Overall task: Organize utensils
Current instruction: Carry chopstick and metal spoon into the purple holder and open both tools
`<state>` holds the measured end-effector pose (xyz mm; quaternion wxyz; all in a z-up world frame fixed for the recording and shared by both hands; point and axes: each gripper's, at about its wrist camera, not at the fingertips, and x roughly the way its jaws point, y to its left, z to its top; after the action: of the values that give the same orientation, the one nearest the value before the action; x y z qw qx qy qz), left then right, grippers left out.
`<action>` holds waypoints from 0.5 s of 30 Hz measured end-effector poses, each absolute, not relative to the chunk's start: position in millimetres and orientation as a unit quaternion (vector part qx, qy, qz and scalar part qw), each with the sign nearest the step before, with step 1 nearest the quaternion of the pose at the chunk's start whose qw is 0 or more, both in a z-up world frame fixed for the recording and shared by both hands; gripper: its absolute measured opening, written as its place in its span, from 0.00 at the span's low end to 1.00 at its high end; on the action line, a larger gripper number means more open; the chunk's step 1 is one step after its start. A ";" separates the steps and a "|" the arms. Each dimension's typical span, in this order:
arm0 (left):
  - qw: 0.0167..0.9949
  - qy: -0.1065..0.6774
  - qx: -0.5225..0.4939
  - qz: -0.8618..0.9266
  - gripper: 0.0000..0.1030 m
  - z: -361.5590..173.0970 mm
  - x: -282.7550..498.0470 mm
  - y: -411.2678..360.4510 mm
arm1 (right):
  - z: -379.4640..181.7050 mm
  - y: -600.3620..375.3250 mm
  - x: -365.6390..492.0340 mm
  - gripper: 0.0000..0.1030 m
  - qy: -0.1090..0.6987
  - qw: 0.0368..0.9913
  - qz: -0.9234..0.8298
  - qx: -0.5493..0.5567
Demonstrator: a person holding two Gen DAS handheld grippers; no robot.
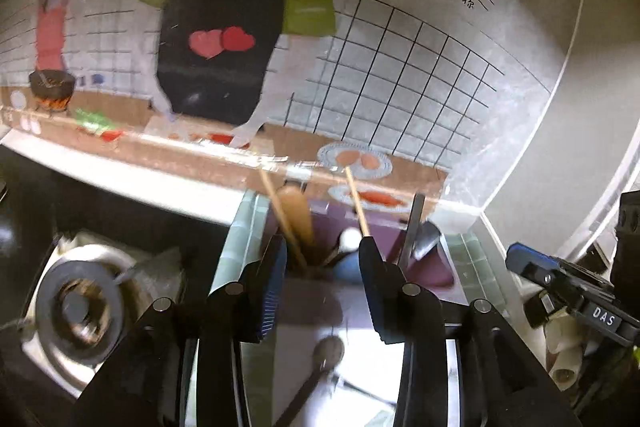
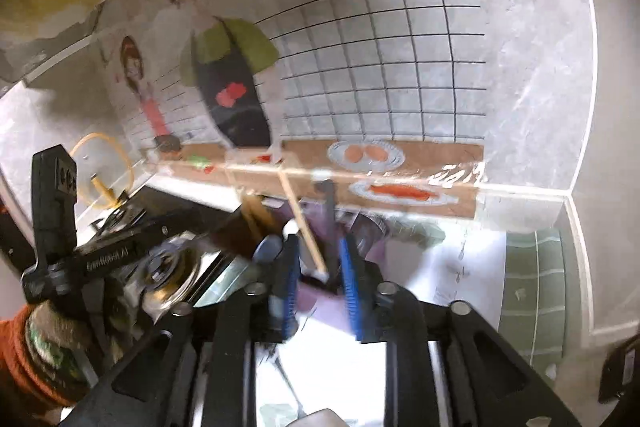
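Note:
A purple utensil holder stands by the wall, with a wooden handle, chopsticks, a white-tipped utensil and a dark metal utensil in it. My left gripper is open just in front of it; one chopstick leans by its right finger. In the right wrist view the holder is blurred. My right gripper is open around a chopstick's lower end, without clamping it. A metal spoon lies below the left fingers.
A gas stove burner sits to the left, also in the right wrist view. The wall with a cartoon cooking mural is close behind. The right gripper's body is at the right; the left gripper's body at the left.

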<state>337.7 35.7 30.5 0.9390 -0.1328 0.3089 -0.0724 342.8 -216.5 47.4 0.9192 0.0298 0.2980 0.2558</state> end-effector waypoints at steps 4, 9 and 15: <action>0.918 0.359 -0.145 -0.089 0.38 5.5 317.1 40.5 | 21.3 -208.4 327.0 0.28 0.363 0.889 0.280 0.007; 0.881 0.450 -0.090 -0.116 0.38 -58.2 307.6 18.0 | -30.7 -194.5 308.4 0.28 0.434 0.853 0.286 -0.047; 0.867 0.485 -0.040 -0.112 0.38 -94.1 307.6 -0.6 | -54.9 -199.5 292.8 0.28 0.462 0.838 0.286 -0.048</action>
<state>307.6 -0.6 -94.1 0.8665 -0.0395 0.4847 -0.1123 292.8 -199.5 -54.9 0.8382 -0.0477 0.4619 0.2861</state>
